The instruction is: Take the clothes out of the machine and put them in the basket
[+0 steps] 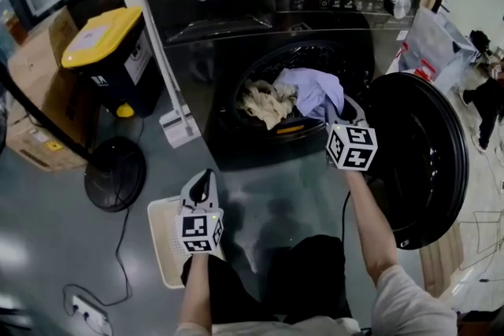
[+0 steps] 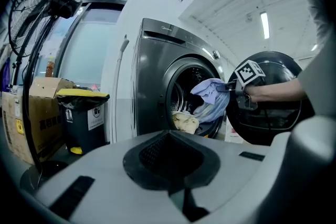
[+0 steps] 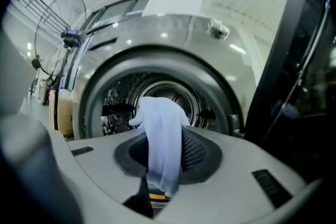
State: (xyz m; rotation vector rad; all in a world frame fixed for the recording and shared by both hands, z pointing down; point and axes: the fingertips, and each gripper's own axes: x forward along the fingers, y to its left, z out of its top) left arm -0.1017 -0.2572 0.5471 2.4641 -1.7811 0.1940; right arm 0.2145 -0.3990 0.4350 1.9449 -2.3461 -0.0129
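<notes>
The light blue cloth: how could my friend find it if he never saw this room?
Find the big dark washing machine with its round door swung open. Two clothes show in the machine's mouth, and the light blue cloth is the right-hand one. Unlike the cream cloth lying loose to its left, it is pinched in the right tongs.
</notes>
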